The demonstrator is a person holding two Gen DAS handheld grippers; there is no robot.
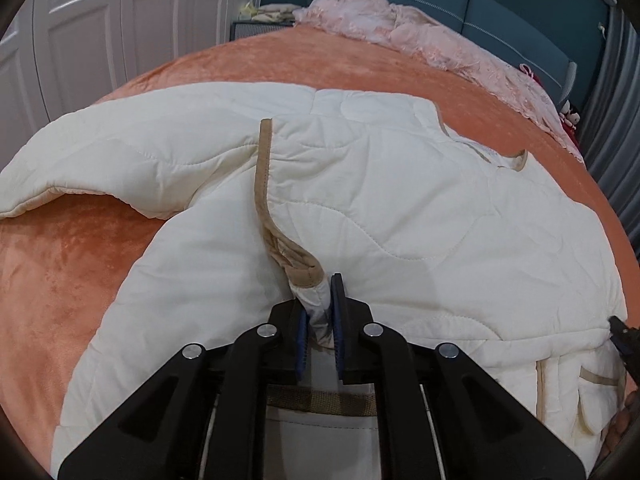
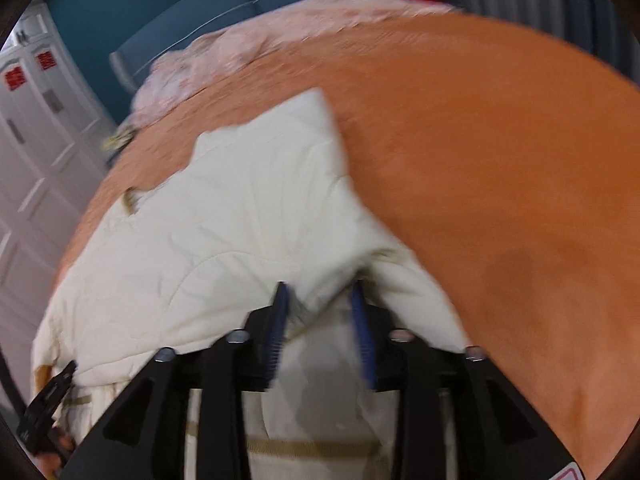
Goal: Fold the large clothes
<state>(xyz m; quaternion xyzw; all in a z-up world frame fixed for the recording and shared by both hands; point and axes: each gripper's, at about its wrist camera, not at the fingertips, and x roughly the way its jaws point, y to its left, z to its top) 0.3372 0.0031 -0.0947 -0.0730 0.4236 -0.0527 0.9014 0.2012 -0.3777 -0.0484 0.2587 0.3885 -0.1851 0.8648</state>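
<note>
A cream quilted jacket (image 1: 400, 208) with tan trim (image 1: 262, 184) lies spread on the orange bedspread (image 1: 60, 264). My left gripper (image 1: 320, 300) is shut on a bunched fold of the jacket just below the curled end of the trim. In the blurred right wrist view, my right gripper (image 2: 320, 292) has its blue pads (image 2: 362, 320) apart, with a hump of the jacket (image 2: 248, 216) lying loosely between them at its right edge. Each gripper shows at the edge of the other's view: the right gripper (image 1: 618, 330) and the left gripper (image 2: 52, 392).
A pink lacy cover (image 1: 400, 24) is heaped along the far side of the bed against a blue headboard (image 1: 500, 8). White panelled doors (image 1: 100, 20) stand to the left. Bare orange bedspread (image 2: 500, 200) stretches right of the jacket.
</note>
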